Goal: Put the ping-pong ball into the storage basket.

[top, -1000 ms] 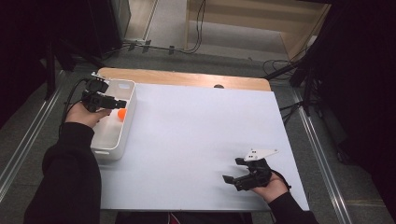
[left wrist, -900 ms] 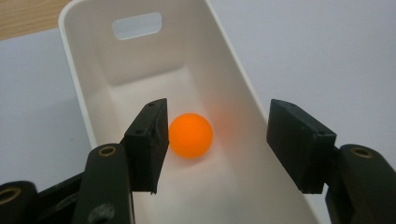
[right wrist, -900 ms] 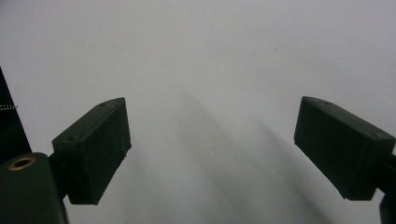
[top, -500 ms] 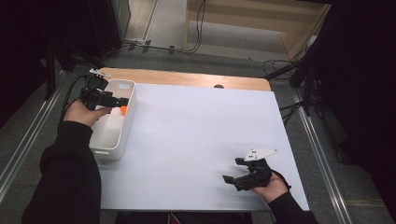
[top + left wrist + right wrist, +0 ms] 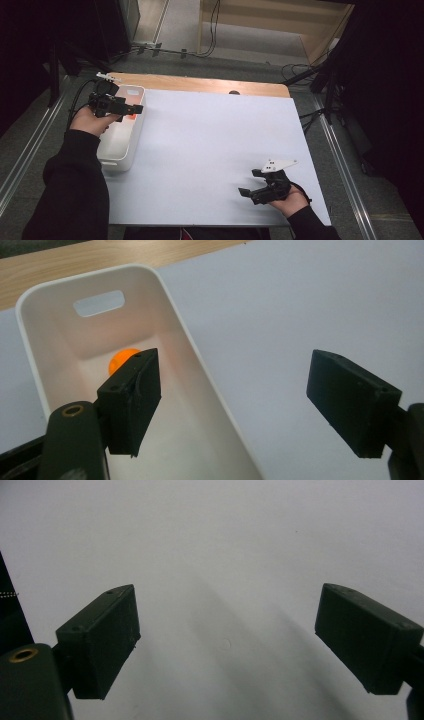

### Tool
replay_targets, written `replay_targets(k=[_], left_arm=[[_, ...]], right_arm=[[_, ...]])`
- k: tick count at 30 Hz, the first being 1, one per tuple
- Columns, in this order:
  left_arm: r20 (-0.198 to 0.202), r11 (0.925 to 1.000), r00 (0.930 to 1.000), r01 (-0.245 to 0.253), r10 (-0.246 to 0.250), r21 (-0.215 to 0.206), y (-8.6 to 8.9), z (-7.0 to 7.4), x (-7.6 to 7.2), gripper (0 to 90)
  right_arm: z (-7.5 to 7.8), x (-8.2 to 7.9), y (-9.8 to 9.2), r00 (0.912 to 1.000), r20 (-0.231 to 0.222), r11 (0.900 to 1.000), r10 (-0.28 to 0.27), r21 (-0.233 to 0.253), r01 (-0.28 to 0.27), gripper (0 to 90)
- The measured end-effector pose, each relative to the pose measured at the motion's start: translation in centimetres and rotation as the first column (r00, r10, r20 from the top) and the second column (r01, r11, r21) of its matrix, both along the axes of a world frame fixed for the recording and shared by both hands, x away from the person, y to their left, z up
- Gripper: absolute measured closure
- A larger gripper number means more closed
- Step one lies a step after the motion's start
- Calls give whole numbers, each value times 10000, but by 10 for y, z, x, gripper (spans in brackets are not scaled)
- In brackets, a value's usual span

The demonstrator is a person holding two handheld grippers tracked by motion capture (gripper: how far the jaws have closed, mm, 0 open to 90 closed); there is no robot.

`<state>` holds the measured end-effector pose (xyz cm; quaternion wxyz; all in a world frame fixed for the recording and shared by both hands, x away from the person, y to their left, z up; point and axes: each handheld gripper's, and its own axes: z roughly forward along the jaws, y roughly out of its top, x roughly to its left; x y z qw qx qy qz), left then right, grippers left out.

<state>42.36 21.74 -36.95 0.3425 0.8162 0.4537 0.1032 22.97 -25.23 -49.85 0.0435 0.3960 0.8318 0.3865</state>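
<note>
Both grippers wide open, ball in bin

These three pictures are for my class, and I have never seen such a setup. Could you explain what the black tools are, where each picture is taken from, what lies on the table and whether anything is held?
There is no robot here: a person holds a hand tool with two black jaws in each hand. The high view looks down from above the person's side of the table. In it the left gripper hangs over a white bin at the table's left edge, and the right gripper sits low over the white table near the front right. The other two pictures come from small cameras riding on each tool, looking along its jaws. The left gripper view shows the bin with an orange ball lying inside, at its far end. The right gripper view shows bare table between its jaws. Both tools stand open, and neither holds anything.
</note>
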Motion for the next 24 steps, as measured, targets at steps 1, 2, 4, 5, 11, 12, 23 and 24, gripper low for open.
replay_targets(k=[1,2,4,5,11,12,23,24], left_arm=[[-32,9999,10000,87,-87,-72,-2,0,-1,223],[-32,9999,10000,87,-87,-72,-2,0,-1,223],[2,9997,9998,209,-209,-154,-5,1,-2,223],[-35,9996,9996,266,-266,-94,-6,2,-3,223],[78,9966,9967,809,-808,-153,-17,2,-6,224],[78,9966,9967,809,-808,-153,-17,2,-6,224],[191,9855,9857,1679,-1675,-233,-38,-1,-13,223],[208,9858,9860,1661,-1656,-255,-40,-2,-13,223]], right_arm=[[0,0,0,10000,-2,10000,16,-3,-16,95],[0,0,0,10000,-2,10000,16,-3,-16,95],[0,0,0,10000,-9,10000,-3,-16,3,95],[0,0,0,10000,-12,10000,23,-13,-23,95],[0,0,0,10000,-11,10000,19,-19,-19,95],[0,0,0,10000,-13,10000,20,3,-20,95],[0,0,-1,10000,-47,10000,4,8,-4,95],[0,0,-1,10000,-37,10000,9,0,-9,95]])
